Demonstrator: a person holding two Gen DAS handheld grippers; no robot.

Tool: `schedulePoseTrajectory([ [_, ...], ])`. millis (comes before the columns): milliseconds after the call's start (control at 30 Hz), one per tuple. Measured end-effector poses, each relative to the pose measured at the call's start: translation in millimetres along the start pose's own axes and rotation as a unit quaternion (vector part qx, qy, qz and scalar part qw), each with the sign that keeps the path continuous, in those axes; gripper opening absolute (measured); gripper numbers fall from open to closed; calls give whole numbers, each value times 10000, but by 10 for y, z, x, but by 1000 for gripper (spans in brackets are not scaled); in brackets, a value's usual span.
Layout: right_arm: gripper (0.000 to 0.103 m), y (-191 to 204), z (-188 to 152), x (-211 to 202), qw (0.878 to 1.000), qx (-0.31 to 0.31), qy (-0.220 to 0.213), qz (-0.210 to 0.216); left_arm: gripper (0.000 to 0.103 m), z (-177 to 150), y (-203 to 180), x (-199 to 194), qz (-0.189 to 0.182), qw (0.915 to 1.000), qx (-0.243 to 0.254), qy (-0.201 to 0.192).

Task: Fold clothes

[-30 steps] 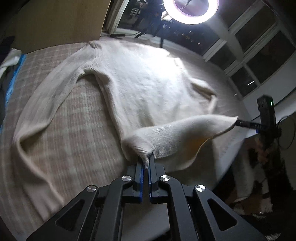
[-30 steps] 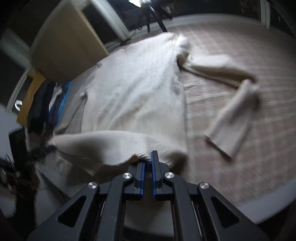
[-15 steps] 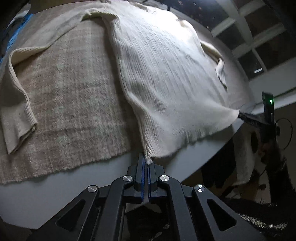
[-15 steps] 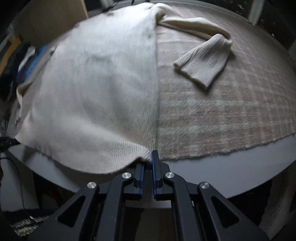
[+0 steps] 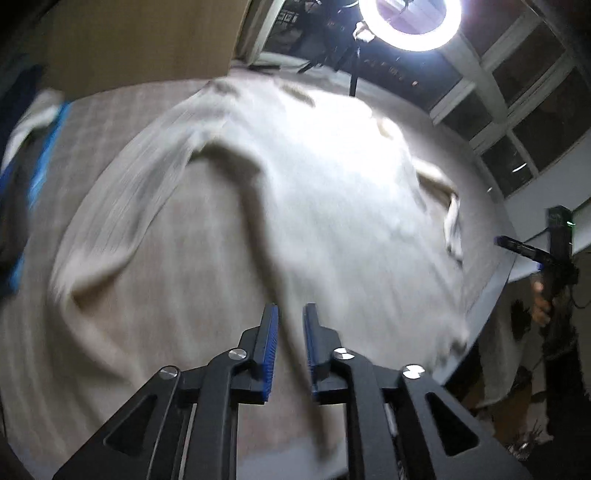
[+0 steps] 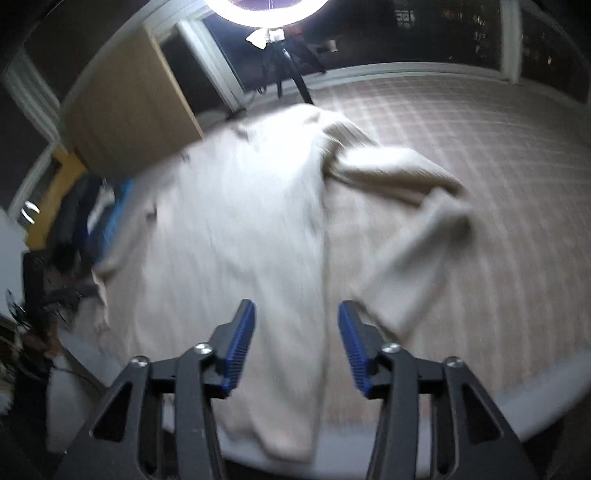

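Note:
A cream knitted sweater (image 5: 332,192) lies spread flat on the checked tablecloth (image 5: 155,280), hem toward me and hanging a little over the table's near edge. Its left sleeve (image 5: 122,206) bends down the cloth; the right sleeve (image 6: 413,236) is folded back beside the body (image 6: 236,236). My left gripper (image 5: 290,314) hovers open above the hem's left side with nothing between its blue pads. My right gripper (image 6: 297,314) is open wider above the hem's right side. The right gripper (image 5: 517,251) also shows at the far right in the left wrist view. Both views are motion-blurred.
A ring light (image 5: 410,22) on a stand glares from beyond the table. A wooden cabinet (image 6: 125,122) stands at the back left, with dark and blue clothes (image 6: 96,210) piled at the table's left edge. Windows (image 5: 524,110) line the right.
Both grippers have let go of the sweater's hem corners and opened. The hem, lifted a second ago, now lies flat. Both cameras have risen and tilted up.

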State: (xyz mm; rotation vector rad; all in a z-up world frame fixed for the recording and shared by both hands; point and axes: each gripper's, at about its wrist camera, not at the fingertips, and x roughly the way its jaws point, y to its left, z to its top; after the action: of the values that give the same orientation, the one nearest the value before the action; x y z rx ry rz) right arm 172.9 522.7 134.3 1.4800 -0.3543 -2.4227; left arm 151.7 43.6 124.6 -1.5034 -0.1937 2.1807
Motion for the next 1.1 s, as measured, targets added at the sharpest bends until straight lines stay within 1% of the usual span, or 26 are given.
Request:
schedulePoseTrajectory([
  [67,54,-82,357,310,9996,125,60,254,23,310,12,213,46,9998,-170,-124],
  [167,54,-298,788,875,9990,308,240,198,37,651,118,535,22,9980,-621,-129],
  [233,54,-456,1011,1271,9966,572,460,380,37,868,251,769,-4,9953,-963,-76],
  [300,54,-583,1143,1499,9938,798,605,490,40,1082,384,1000,-21,9915,-1301,-26],
  [333,55,-644,1203,1603,9926,891,656,497,42,1138,453,1074,82,9895,-1440,-44],
  [400,56,-744,1305,1671,9907,1051,477,725,42,1251,611,1236,223,9842,-1755,-65],
  [433,56,-794,1365,1708,9885,1168,486,832,38,1281,658,1272,149,9826,-1848,-141],
  [467,56,-820,1396,1722,9868,1231,429,959,28,1322,684,1281,117,9817,-1871,-320],
  [500,50,-826,1408,1724,9866,1223,373,1010,11,1358,682,1304,209,9821,-1840,-356],
  [533,16,-790,1423,1727,9893,1034,318,975,6,1376,659,1283,323,9830,-1755,-433],
  [567,8,-738,1429,1731,9923,790,383,876,6,1393,635,1256,456,9836,-1662,-529],
  [600,8,-719,1439,1707,9951,646,329,671,6,1395,612,1154,822,9818,-1491,-836],
  [633,8,-704,1435,1620,9983,500,145,262,6,1383,665,1161,791,9814,-1574,-766],
  [667,8,-704,1431,1598,9990,406,131,97,7,1372,718,1167,760,9808,-1658,-696],
  [700,10,-711,1433,1617,9989,381,250,135,10,1360,767,1175,720,9802,-1738,-619],
  [733,14,-718,1436,1638,9985,359,371,179,16,1341,762,1193,575,9815,-1766,-462],
  [767,15,-727,1442,1637,9976,401,504,251,15,1290,712,1134,626,9831,-1672,-418],
  [800,20,-703,1411,1561,9970,423,564,322,15,1238,661,1073,674,9844,-1577,-380],
  [833,29,-677,1378,1482,9963,444,622,393,17,1170,606,983,682,9857,-1486,-414],
  [867,33,-664,1339,1386,9961,430,607,471,23,1087,550,877,578,9873,-1421,-425],
  [900,40,-649,1284,1262,9956,403,579,608,25,971,492,756,407,9893,-1351,-383],
  [933,43,-628,1181,1097,9940,375,580,853,31,852,435,637,245,9909,-1280,-337],
  [967,43,-608,1096,979,9921,358,610,1036,38,705,371,536,219,9924,-1192,-235],
  [1033,43,-580,862,716,9888,322,681,1291,46,411,245,338,167,9946,-1022,-25],
  [1067,44,-587,716,567,9878,316,689,1362,49,246,217,301,146,9943,-1045,132],
  [1100,48,-607,569,440,9873,354,685,1389,49,82,189,263,124,9938,-1067,289],
])
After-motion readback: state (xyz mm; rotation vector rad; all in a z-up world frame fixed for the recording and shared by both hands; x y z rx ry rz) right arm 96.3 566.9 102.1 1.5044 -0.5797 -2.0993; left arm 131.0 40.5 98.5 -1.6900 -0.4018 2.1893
